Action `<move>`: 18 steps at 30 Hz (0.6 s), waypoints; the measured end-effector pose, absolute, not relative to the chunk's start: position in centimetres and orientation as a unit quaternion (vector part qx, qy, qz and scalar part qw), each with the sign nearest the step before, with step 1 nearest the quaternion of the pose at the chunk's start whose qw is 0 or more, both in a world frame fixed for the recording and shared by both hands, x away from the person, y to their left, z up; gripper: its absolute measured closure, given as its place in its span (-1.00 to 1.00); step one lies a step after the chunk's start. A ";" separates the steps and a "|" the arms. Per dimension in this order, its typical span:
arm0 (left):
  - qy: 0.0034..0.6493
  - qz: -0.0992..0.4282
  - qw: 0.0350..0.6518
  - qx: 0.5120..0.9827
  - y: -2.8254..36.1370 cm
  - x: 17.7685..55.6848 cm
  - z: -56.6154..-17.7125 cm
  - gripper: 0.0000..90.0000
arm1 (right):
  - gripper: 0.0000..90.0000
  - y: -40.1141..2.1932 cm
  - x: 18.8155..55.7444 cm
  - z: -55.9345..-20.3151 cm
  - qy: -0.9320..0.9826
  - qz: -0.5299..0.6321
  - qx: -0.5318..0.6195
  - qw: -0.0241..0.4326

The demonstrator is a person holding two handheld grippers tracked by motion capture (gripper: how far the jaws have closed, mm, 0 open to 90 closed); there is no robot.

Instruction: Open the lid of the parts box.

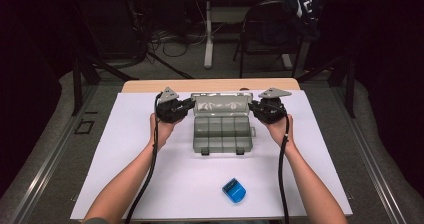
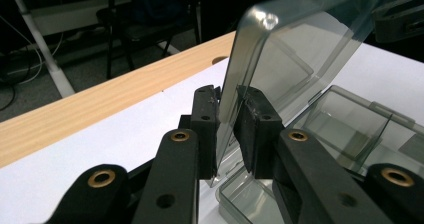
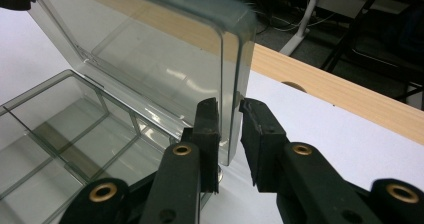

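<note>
A clear grey plastic compartment box (image 1: 222,134) lies open in the middle of the white sheet, its lid (image 1: 222,104) standing up at the back. My left gripper (image 1: 191,104) is at the lid's left end and my right gripper (image 1: 251,104) at its right end. In the left gripper view the jaws (image 2: 227,129) are shut on the lid's edge (image 2: 290,59), above the empty compartments (image 2: 345,129). In the right gripper view the jaws (image 3: 230,134) pinch the lid's other edge (image 3: 150,49), with the empty tray (image 3: 65,134) to the left.
A small blue object (image 1: 234,190) lies near the front of the white sheet (image 1: 150,184). The table's wooden strip (image 1: 150,85) runs behind the box. Chairs, a table leg and cables stand on the dark floor beyond.
</note>
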State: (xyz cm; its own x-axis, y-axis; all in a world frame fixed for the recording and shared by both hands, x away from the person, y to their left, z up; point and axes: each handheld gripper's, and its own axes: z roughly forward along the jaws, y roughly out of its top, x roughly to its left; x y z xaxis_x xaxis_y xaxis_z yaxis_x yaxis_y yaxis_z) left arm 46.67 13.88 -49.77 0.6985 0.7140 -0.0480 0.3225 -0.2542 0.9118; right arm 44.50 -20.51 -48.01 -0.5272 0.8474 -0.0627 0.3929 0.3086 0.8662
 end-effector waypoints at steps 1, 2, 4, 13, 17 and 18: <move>0.338 0.191 0.507 0.770 13.8 46.7 -49.9 0.73 | 0.71 -20.5 44.6 -48.1 0.764 0.424 0.408 0.265; 0.338 0.191 0.503 0.772 13.7 46.8 -50.1 0.72 | 0.71 -20.5 44.7 -48.2 0.765 0.423 0.408 0.265; 0.340 0.192 0.501 0.773 13.6 47.0 -50.3 0.71 | 0.71 -20.4 44.8 -48.4 0.765 0.420 0.410 0.265; 0.348 0.190 0.492 0.775 13.4 47.5 -51.1 0.71 | 0.71 -20.3 45.5 -49.3 0.768 0.411 0.417 0.258; 0.355 0.189 0.488 0.774 13.1 47.8 -51.4 0.70 | 0.71 -20.2 45.9 -49.8 0.771 0.402 0.424 0.255; 0.357 0.190 0.487 0.774 13.1 47.8 -51.4 0.69 | 0.71 -20.2 46.0 -50.0 0.770 0.402 0.425 0.254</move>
State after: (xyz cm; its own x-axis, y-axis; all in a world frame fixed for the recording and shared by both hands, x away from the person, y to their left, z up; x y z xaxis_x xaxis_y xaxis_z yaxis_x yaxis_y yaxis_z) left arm 47.81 13.10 -51.40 0.6722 0.7384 -0.0539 0.3674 -0.2695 0.8902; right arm 45.95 -20.16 -49.96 -0.5092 0.8592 -0.0498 0.4496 0.3149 0.8359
